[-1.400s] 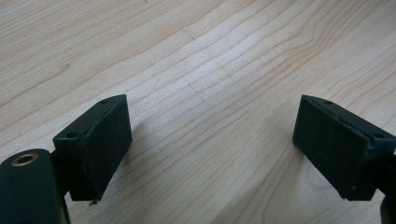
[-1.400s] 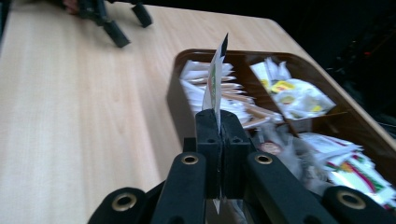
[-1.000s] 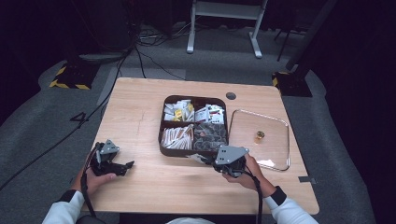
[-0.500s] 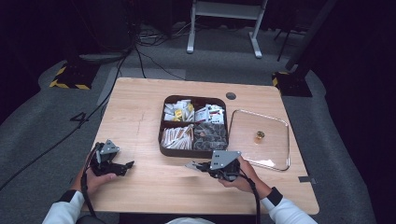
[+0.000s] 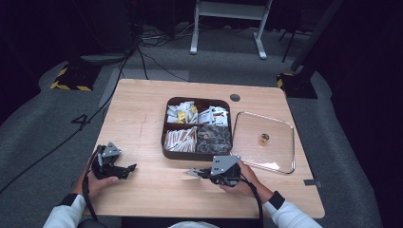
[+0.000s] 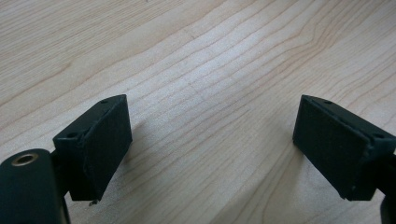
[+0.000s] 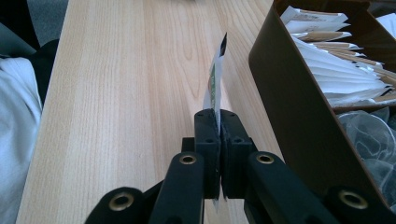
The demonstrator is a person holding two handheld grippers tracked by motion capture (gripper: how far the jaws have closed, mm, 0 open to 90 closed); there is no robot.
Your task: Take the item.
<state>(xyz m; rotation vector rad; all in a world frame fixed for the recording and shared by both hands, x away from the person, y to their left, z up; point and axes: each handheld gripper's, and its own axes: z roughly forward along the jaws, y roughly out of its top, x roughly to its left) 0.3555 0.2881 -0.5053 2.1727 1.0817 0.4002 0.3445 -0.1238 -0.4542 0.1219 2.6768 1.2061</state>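
Observation:
A dark brown four-part box (image 5: 165, 137) of sachets, paper sticks and clear lids stands mid-table. In front of the box, low over the wood, my right gripper (image 5: 202, 173) is shut on a thin white sachet (image 5: 190, 172). Its own view shows the sachet (image 7: 215, 84) edge-on, with green print, standing up out of the closed jaws (image 7: 219, 117) beside the box wall (image 7: 299, 107). My left gripper (image 5: 127, 167) rests near the front left of the table. It is open (image 6: 212, 135), with bare wood between its wide-apart pads (image 6: 105, 140).
A clear glass lid (image 5: 280, 152) with a gold knob (image 5: 264, 138) lies flat to the right of the box. A dark round grommet (image 5: 235, 98) sits at the table's back edge. A white sleeve (image 7: 14, 116) lies at the front table edge.
My right gripper has drawn back from the box's front edge, leftward and toward the person, carrying the sachet. The left gripper has stayed put.

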